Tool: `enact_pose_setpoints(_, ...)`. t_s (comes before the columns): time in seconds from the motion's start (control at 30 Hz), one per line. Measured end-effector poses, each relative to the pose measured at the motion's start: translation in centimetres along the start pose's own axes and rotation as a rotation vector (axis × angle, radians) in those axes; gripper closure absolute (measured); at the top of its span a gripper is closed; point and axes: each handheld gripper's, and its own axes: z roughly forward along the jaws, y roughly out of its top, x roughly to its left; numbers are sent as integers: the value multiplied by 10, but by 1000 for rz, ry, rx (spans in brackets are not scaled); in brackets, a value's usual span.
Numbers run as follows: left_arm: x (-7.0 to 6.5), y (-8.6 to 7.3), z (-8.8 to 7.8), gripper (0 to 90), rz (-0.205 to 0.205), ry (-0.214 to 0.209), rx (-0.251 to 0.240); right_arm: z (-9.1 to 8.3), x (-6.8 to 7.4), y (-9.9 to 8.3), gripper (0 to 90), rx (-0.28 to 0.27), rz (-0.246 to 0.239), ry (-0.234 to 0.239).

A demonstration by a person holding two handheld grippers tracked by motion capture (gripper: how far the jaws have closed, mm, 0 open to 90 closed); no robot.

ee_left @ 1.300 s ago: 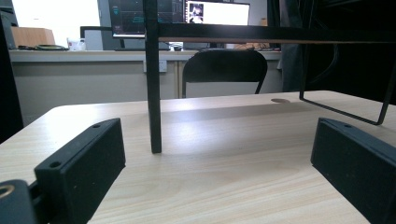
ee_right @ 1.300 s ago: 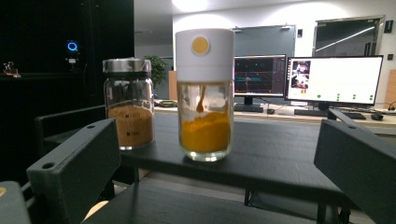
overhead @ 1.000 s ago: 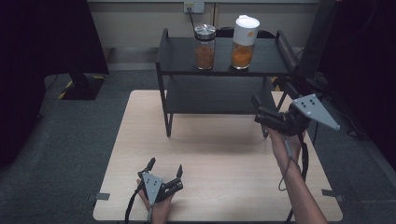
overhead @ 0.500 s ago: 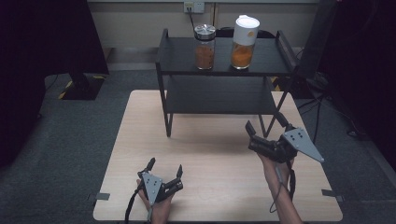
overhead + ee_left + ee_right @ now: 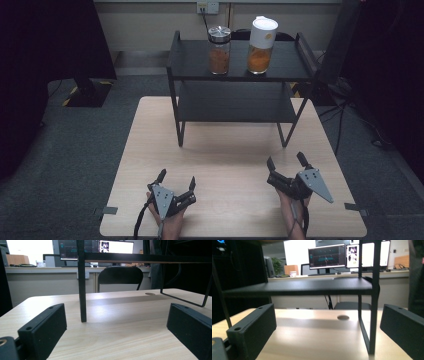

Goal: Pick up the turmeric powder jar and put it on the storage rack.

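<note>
high view is showing both grippers sitting low with jaws spread — left gripper (image 5: 176,182), right gripper (image 5: 286,166) — jars (image 5: 219,43) well beyond the fingertips; approaching level would be helping.

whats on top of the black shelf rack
Two jars stand on the black shelf rack: a metal-lidded jar and a taller white-lidded jar, both holding orange-brown contents. The jars hide the shelf surface right behind them.

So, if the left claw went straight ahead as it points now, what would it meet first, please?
Probably the front left leg of the black shelf rack; the left claw is open and the leg stands slightly left of centre, so it might slip past.
</note>
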Motion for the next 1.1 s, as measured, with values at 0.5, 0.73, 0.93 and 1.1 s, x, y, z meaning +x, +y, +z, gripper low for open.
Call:
enact_pose_setpoints(0.5, 0, 0, 0, 21, -1, 1, 0, -10, 0, -39, 2, 36, -16, -23)
enact_pose_setpoints(0.73, 0, 0, 0, 19, -2, 1, 0, -10, 3, -51, 10, 44, -38, -38)
enact_pose_setpoints(0.93, 0, 0, 0, 19, -1, 3, 0, -13, 10, -55, 9, 21, -86, -48)
enact_pose_setpoints(1.1, -1, 0, 0, 20, -1, 6, 0, -13, 12, -55, 5, 21, -85, -60)
